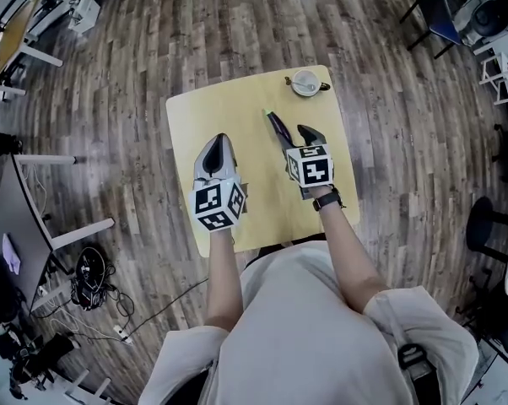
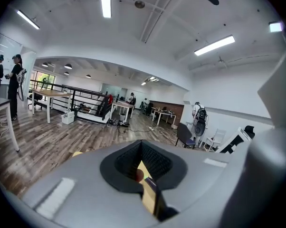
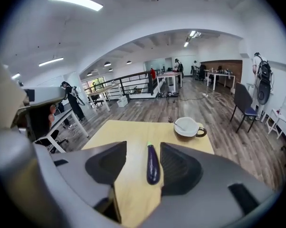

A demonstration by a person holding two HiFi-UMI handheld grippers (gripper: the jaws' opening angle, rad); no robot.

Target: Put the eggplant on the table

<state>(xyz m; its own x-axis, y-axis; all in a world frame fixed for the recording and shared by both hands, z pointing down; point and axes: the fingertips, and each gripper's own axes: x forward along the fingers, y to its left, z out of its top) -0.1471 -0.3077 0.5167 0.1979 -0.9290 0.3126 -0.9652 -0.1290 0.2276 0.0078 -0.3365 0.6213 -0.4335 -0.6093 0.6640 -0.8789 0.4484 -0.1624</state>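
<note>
The dark purple eggplant (image 3: 153,165) with a green stem lies flat on the yellow table (image 3: 133,132). It points away from me toward the far edge. My right gripper (image 3: 140,160) hovers above it, wide open; its pads do not touch it. From the head view the eggplant (image 1: 272,122) pokes out beside the right gripper (image 1: 294,132), near the table (image 1: 229,108) middle. My left gripper (image 1: 218,139) hangs over the table's left half, its grey jaws together and holding nothing. In its own view the left gripper (image 2: 142,148) shows only a slit of table between the pads.
A white cup (image 1: 305,83) with a spoon stands at the table's far right corner, also the cup (image 3: 188,126) beyond the eggplant. Wooden floor surrounds the small table. A grey desk (image 1: 18,201) stands left; a dark chair (image 3: 245,103) and a person (image 3: 69,96) are farther off.
</note>
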